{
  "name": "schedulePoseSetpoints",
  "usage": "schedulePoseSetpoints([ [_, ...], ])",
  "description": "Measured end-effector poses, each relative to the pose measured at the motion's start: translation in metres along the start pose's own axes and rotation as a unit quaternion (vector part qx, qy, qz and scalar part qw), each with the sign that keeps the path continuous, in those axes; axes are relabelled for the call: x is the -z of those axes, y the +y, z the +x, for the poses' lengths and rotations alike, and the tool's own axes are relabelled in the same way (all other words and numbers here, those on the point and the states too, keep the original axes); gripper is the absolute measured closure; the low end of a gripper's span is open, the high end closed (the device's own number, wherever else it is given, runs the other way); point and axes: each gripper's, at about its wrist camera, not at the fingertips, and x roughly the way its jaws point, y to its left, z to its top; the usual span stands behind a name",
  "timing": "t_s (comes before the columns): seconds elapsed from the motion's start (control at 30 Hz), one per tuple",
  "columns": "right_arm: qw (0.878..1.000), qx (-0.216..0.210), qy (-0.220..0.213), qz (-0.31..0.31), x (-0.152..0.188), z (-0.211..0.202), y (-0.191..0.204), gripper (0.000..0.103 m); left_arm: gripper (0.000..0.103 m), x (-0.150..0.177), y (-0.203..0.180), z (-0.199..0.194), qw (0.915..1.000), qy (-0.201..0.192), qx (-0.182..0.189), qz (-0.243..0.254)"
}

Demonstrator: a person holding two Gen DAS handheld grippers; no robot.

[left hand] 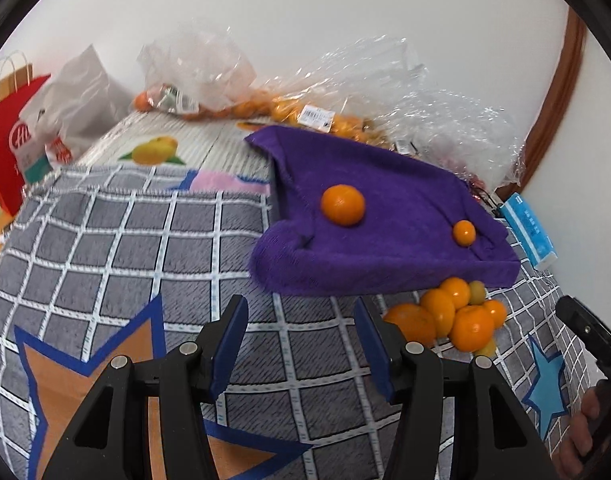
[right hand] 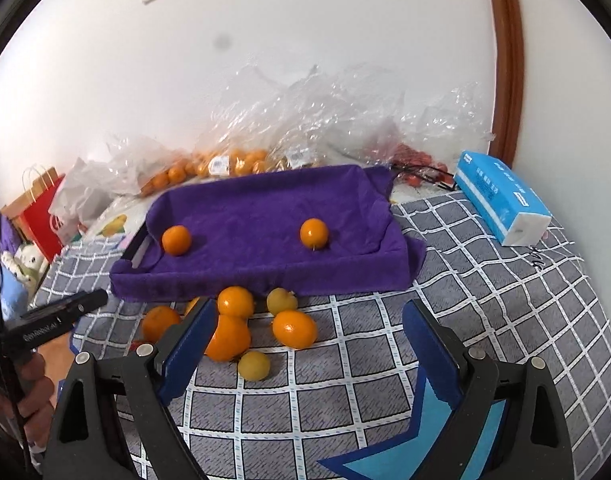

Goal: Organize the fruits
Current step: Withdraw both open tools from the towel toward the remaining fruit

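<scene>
Right wrist view: white lettering on the left claw's (right hand: 65, 312) black body is too blurred to read; the tissue pack (right hand: 501, 204) print too. Both claws point downward, empty: right claw (right hand: 309, 336) wide, left narrower. Loose oranges (right hand: 265, 328) lie at 6 o'clock of the purple-towelled tray (right hand: 265, 268), two oranges inside

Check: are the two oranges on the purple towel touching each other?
Apart. The right wrist view shows the left orange and right orange separated by bare purple towel.
</scene>
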Motion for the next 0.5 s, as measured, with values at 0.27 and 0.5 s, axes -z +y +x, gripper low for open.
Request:
schedulePoseSetpoints([
  [0.27, 0.999, -0.015, 0.046, 0.004, 0.007, 0.022, 0.001, 0.032, 0.051, 0.010, 0.016, 0.012, 0.9995, 0.000, 0.005, -0.031],
  [0.5, 0.998, -0.018, 0.064, 0.011, 0.012, 0.043, -0.001, 0.036, 0.052, 0.012, 0.017, 0.013, 0.9990, 0.010, 0.022, -0.038],
])
